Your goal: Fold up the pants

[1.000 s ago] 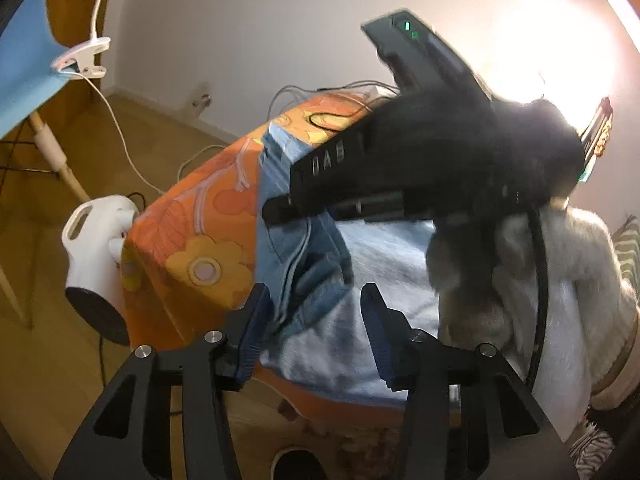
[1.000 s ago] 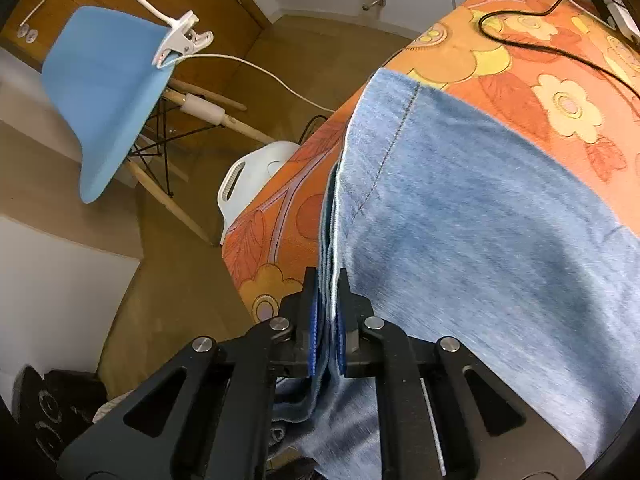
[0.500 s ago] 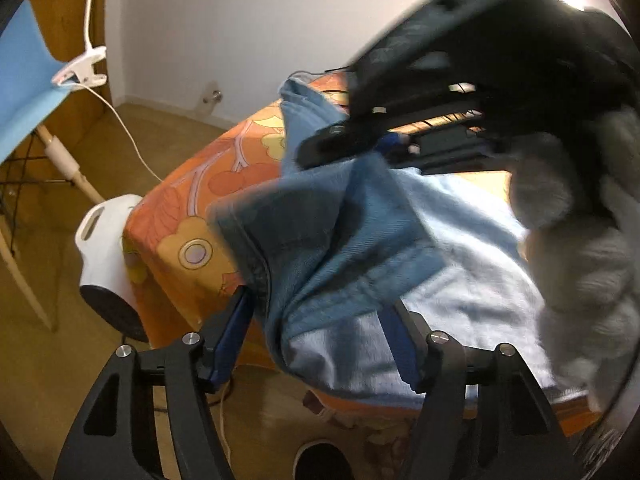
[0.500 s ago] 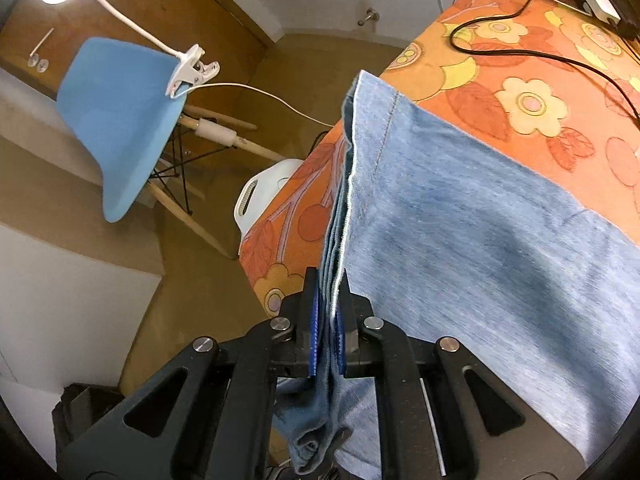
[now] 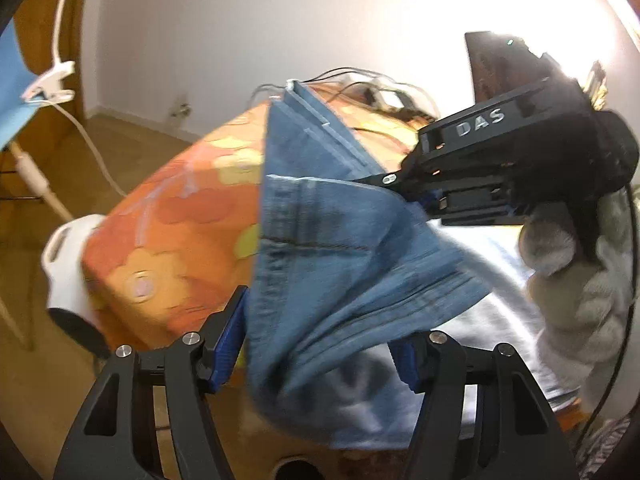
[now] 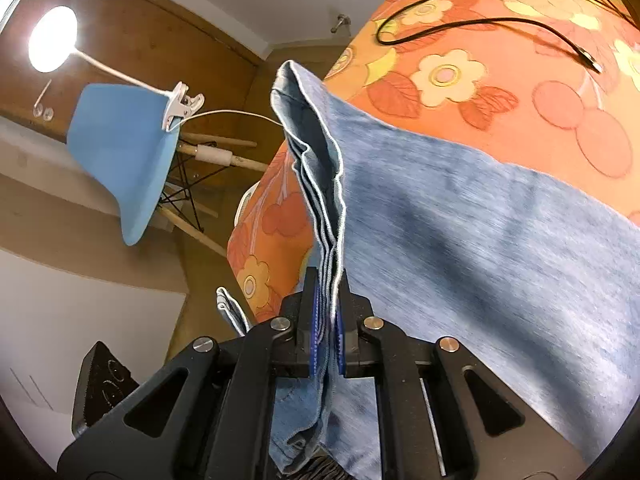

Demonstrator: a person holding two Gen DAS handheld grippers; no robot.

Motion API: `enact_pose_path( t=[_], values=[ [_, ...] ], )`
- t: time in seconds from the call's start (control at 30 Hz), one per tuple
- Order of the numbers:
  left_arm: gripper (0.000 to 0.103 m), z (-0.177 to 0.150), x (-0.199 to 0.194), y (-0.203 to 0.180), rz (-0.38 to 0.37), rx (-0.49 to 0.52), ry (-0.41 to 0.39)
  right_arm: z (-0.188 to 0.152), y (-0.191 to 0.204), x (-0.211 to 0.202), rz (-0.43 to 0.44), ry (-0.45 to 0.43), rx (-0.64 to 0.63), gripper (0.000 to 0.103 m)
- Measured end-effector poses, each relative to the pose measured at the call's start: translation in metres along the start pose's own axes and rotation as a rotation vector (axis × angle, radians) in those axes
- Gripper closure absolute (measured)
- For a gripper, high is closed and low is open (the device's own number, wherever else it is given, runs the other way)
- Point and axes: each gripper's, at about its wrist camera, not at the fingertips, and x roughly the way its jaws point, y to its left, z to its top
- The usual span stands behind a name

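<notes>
Light blue denim pants (image 6: 480, 240) lie across a table covered with an orange flowered cloth (image 6: 520, 100). My right gripper (image 6: 326, 320) is shut on the stacked edges of the pants and holds them lifted off the table. In the left wrist view the right gripper (image 5: 416, 196) comes in from the right, and a fold of the pants (image 5: 340, 264) hangs down from it. My left gripper (image 5: 316, 350) stands wide at the table's near edge. The hanging fold droops between its fingers, and I see no pad pressing on it.
A blue chair (image 6: 120, 152) with a white clip lamp (image 6: 182, 106) stands on the wooden floor to the left. A white appliance (image 5: 68, 264) sits by the table corner (image 5: 120, 272). Black cables (image 6: 480, 24) lie on the table's far end. A fuzzy grey sleeve (image 5: 580, 288) holds the right gripper.
The right gripper has lifted the pants' edge and carried it rightward across the table. The left jaws have spread wider, and the fold now hangs between them.
</notes>
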Motion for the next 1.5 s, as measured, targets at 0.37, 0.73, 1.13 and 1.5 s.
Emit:
enact_pose_path(
  t=[0.37,0.73,1.13,1.5],
  values=[
    [0.088,0.017,-0.012,-0.057,-0.173,0.078,-0.062,-0.012,-0.032,-0.076,-0.021,-0.122,0.028,0.096],
    [0.09,-0.018,0.001,-0.164,-0.35,0.287,0.054,-0.085,-0.113,-0.165,-0.094,-0.207,0.121,0.096],
    [0.09,-0.052,0.019,-0.204,-0.335,0.442,0.137,-0.122,-0.2,-0.167,-0.008,-0.21,0.217,0.058],
    [0.09,-0.056,0.011,-0.209,-0.349,0.481,0.116,-0.064,-0.206,-0.155,-0.004,-0.24,0.221,0.048]
  ],
)
